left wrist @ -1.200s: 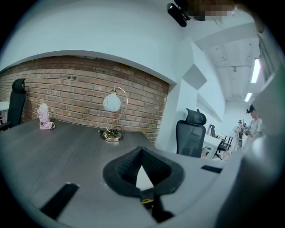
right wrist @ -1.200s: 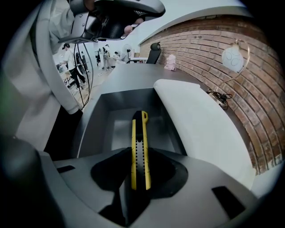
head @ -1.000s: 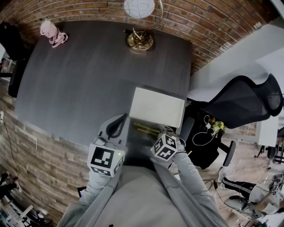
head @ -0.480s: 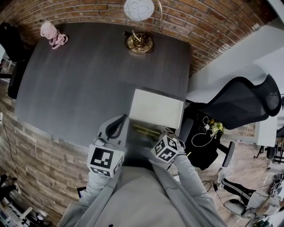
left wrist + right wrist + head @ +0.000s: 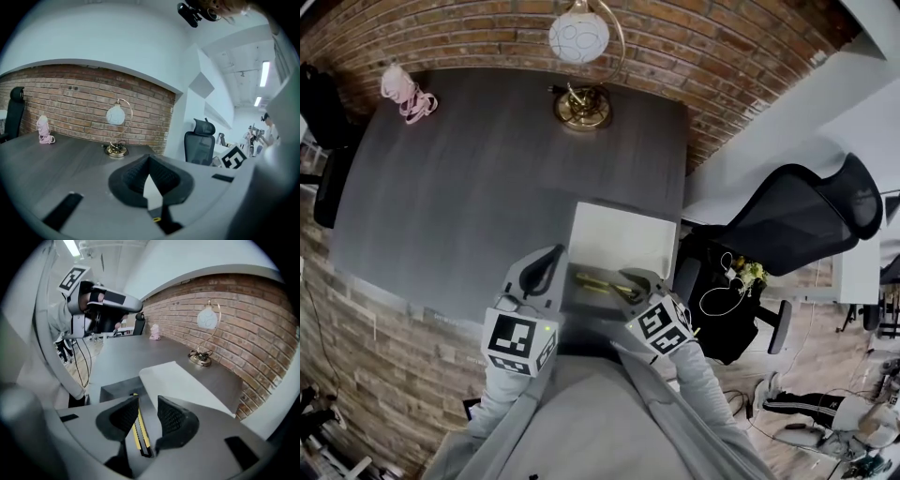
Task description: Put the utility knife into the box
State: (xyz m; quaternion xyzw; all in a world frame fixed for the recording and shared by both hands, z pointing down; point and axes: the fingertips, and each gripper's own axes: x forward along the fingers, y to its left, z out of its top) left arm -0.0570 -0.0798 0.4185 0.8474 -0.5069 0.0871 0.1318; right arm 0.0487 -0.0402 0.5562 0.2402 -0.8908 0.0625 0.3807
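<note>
The yellow utility knife point(image 5: 600, 283) lies flat inside the open dark grey box point(image 5: 581, 305) at the table's near right edge. The box's white lid point(image 5: 619, 242) stands open behind it. My right gripper point(image 5: 630, 276) hovers just right of the knife and is open. In the right gripper view the knife point(image 5: 139, 432) shows through the gap below the right gripper point(image 5: 147, 402), untouched by either pad. My left gripper point(image 5: 557, 251) rests at the box's left side. In its own view the left gripper point(image 5: 149, 158) has its tips meeting and holds nothing.
A brass lamp with a white globe point(image 5: 581, 89) stands at the table's far edge near the brick wall. A pink object point(image 5: 398, 89) sits at the far left corner. A black office chair point(image 5: 806, 211) stands right of the dark table point(image 5: 459, 187).
The right gripper has drawn back a little toward me and to the right, away from the knife. The head view has shifted slightly. The left gripper stays put.
</note>
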